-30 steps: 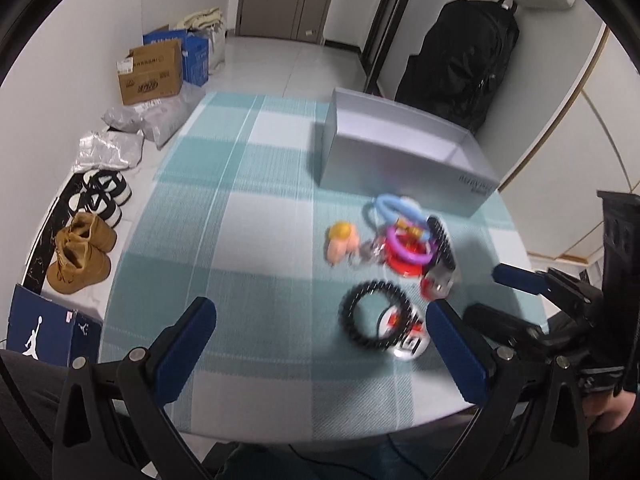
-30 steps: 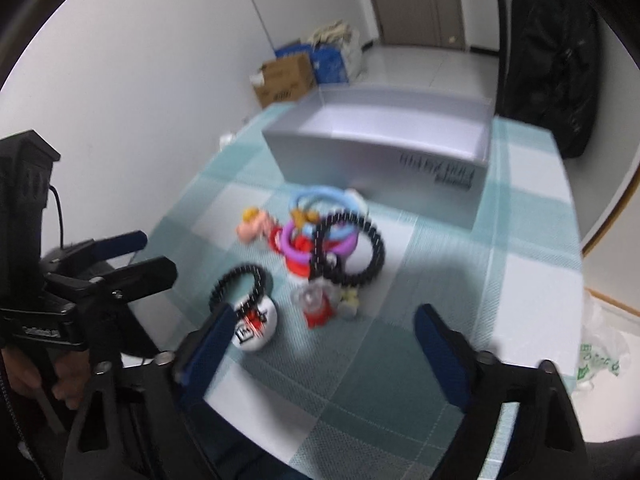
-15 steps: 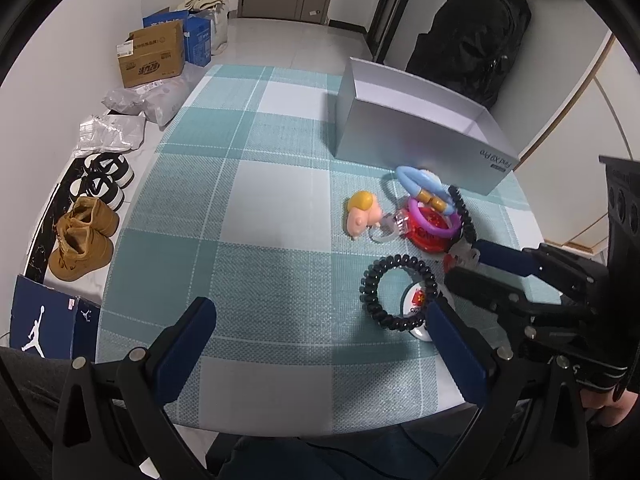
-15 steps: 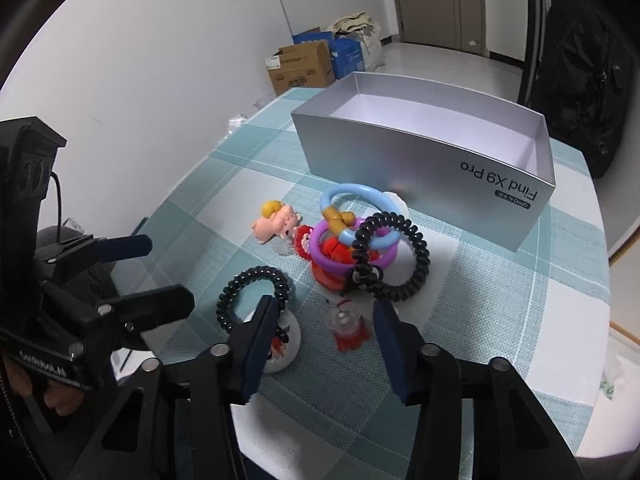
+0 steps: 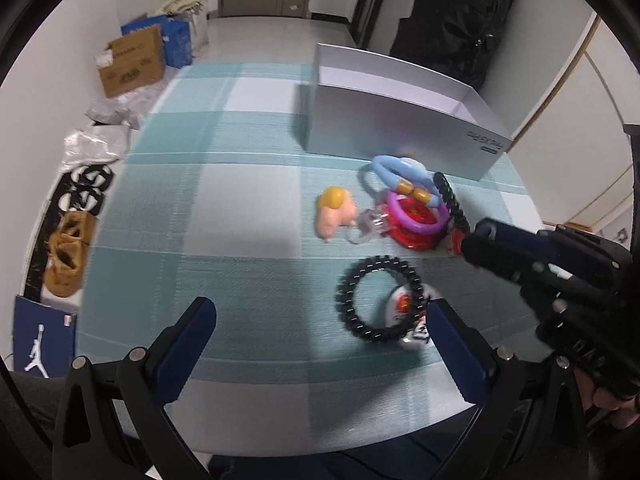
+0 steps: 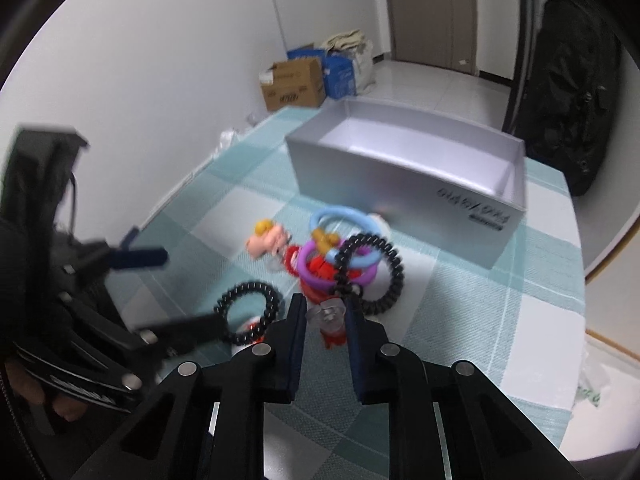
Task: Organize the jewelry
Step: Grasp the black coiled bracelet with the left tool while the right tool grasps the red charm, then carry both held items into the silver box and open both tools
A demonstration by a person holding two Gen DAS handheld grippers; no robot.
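Observation:
Trinkets lie in a heap on a teal checked tablecloth [image 5: 224, 216]: a pink figure with yellow hair [image 5: 336, 212], a blue ring [image 5: 400, 176], a purple ring [image 5: 416, 216] and a big black coil tie [image 6: 372, 272]. A smaller black coil tie [image 5: 378, 298] rests on a white badge [image 5: 414, 332]. My right gripper [image 6: 326, 318] is closing its jaws, and the pads touch both sides of a clear and red charm [image 6: 328, 320] on the cloth. My left gripper [image 5: 320, 336] stands open over the near cloth, holding nothing, with the smaller tie just ahead of its right finger.
An open silver box [image 5: 400, 128] stands behind the heap with nothing in it. A black backpack [image 5: 452, 12] leans beyond the table. Shoes [image 5: 68, 256], bags and cardboard boxes [image 5: 132, 60] line the floor on the left. The table's edge runs close under both grippers.
My right gripper's jaws went from wide apart to narrow, closing in on the clear and red charm. The left gripper stayed open and hardly moved.

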